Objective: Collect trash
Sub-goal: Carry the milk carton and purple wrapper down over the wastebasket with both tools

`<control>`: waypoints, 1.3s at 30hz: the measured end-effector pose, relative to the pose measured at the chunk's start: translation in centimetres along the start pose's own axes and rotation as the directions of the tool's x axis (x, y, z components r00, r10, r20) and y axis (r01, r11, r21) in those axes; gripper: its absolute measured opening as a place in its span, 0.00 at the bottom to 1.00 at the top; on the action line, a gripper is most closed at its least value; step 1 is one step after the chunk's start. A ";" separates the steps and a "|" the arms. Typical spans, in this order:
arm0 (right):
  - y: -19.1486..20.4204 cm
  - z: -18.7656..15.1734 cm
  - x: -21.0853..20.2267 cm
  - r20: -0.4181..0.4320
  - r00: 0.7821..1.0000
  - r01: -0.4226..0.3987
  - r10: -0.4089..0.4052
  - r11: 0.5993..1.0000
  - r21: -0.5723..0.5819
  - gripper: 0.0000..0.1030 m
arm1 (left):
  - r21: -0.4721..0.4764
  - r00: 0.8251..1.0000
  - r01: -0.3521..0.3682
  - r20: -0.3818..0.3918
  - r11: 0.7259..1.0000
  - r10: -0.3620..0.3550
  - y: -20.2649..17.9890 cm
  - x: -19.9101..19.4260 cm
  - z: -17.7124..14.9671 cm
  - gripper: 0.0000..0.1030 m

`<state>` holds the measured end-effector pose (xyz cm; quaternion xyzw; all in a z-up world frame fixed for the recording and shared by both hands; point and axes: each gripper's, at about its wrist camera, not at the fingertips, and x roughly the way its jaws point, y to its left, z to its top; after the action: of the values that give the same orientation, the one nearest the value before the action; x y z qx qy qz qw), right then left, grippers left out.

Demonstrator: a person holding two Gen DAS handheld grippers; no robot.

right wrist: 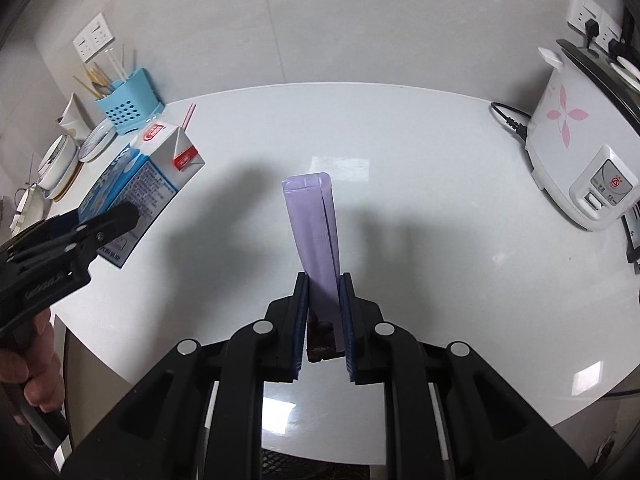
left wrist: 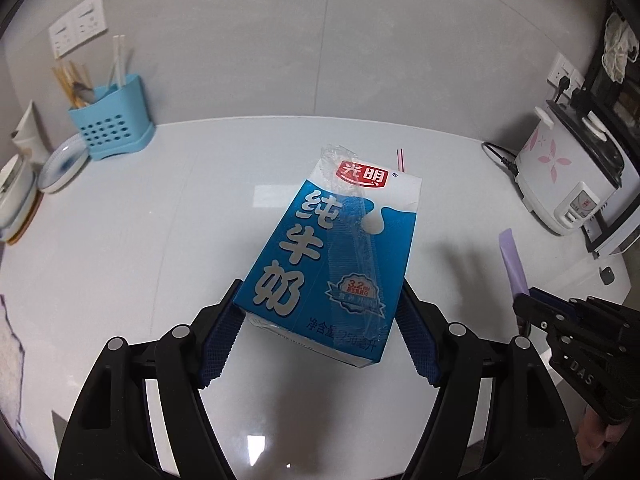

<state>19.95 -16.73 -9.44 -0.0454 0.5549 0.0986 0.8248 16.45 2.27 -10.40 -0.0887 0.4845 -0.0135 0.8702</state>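
White desk [left wrist: 160, 220] against a grey wall. Left claw [left wrist: 320, 340] pinches the milk carton [left wrist: 332, 248] aloft; right claw [right wrist: 324, 320] pinches the purple wrapper [right wrist: 314, 224]. Risk: the carton's loose straw [left wrist: 401, 159] may drop out in transit.

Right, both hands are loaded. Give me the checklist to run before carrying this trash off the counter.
1. Left gripper clamped on the milk carton: ok, pads press both sides.
2. Carton clear of the counter: ok, held tilted above it.
3. Straw in the carton: ok, it sticks out at the top.
4. Right gripper shut on the purple packet: ok.
5. Packet sealed or empty: cannot tell.
6. Bin in reach: cannot tell, none in either view.
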 end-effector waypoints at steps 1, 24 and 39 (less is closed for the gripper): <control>0.7 -0.3 -0.2 0.003 1.000 -0.003 0.003 1.000 -0.003 0.14 | -0.003 1.000 0.003 0.005 1.000 -0.003 0.5 -0.7 -0.5 0.69; 10.1 -11.0 -6.6 0.071 0.997 0.005 -0.004 1.000 -0.018 0.14 | -0.010 0.998 0.035 0.055 0.999 -0.034 5.5 -12.7 -13.1 0.69; 9.8 -20.3 -5.4 0.017 1.000 0.009 -0.009 1.000 -0.008 0.15 | 0.002 0.998 0.056 -0.016 0.998 -0.056 4.1 -12.2 -23.0 0.69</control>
<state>-2.50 -11.55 -11.87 -0.0502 0.5472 0.0972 0.8298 -9.74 4.39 -12.63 -0.1012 0.4889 -0.0389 0.8656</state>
